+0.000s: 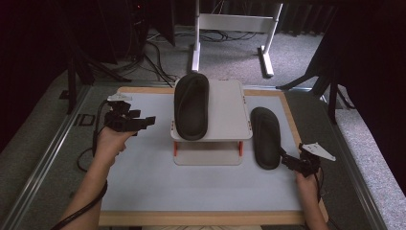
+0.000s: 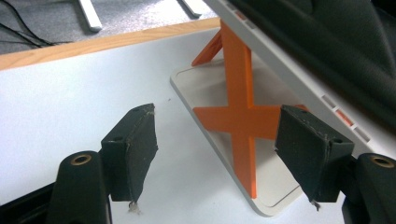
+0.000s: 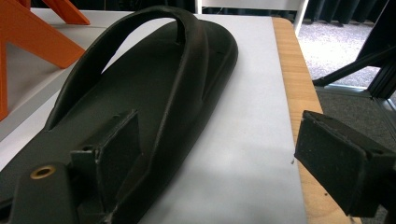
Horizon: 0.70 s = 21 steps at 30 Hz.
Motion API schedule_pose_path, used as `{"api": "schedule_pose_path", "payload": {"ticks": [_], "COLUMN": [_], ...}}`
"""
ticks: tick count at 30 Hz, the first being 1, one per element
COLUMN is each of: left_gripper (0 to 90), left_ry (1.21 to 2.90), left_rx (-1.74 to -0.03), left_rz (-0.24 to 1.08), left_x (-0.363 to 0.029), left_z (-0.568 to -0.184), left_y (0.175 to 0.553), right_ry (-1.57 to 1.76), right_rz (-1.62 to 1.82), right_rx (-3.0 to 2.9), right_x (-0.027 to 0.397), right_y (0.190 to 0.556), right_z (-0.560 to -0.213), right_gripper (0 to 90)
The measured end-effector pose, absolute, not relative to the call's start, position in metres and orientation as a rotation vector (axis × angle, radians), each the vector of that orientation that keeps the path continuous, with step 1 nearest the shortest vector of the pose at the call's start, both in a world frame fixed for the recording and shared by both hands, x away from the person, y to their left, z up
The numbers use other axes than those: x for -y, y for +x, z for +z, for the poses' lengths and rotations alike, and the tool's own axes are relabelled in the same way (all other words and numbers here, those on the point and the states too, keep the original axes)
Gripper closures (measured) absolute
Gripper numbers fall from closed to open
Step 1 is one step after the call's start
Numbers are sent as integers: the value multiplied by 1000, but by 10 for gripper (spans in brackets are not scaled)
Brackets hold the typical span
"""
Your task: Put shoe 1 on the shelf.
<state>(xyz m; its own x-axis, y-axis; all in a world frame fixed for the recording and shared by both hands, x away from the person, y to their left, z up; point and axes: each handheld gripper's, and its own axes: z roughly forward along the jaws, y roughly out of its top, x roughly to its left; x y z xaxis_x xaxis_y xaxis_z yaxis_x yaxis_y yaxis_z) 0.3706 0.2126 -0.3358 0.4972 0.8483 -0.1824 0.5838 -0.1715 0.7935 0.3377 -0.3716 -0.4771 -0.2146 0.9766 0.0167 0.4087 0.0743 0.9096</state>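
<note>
Two black sandals, one two-tier rack, two grippers — both spread wide, empty.

Sandal on table (image 1: 265, 137) lay just right of rack (image 1: 230, 112), heel end at right gripper (image 1: 288, 161); sandal on rack (image 1: 191, 105) sat on top shelf. Looked light, rubbery, bendy — likely best pinched at sole edge or strap (image 3: 187, 70). Left gripper (image 1: 143, 122) hovered left of rack, beside orange cross-brace (image 2: 238, 116).

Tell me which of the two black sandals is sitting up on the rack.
The left sandal lies on the white rack's top shelf. The other sandal lies flat on the table to the rack's right, by the right gripper.
</note>
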Motion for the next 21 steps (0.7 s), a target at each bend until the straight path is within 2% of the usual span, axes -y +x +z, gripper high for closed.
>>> {"api": "schedule_pose_path", "payload": {"ticks": [9, 14, 21], "left_gripper": [245, 154, 138], "left_ry": [1822, 1804, 1805], "left_rx": [-1196, -1197, -1220], "left_rz": [386, 466, 529], "left_x": [-223, -225, -229], "left_z": [-360, -374, -393], "left_y": [363, 358, 352], "right_ry": [1391, 1390, 1390], "right_rz": [1111, 1112, 1111], "right_rx": [-1704, -1705, -1705], "right_x": [372, 372, 372], "right_y": [338, 338, 338], "right_z": [-477, -477, -477], "right_gripper": [134, 134, 134]}}
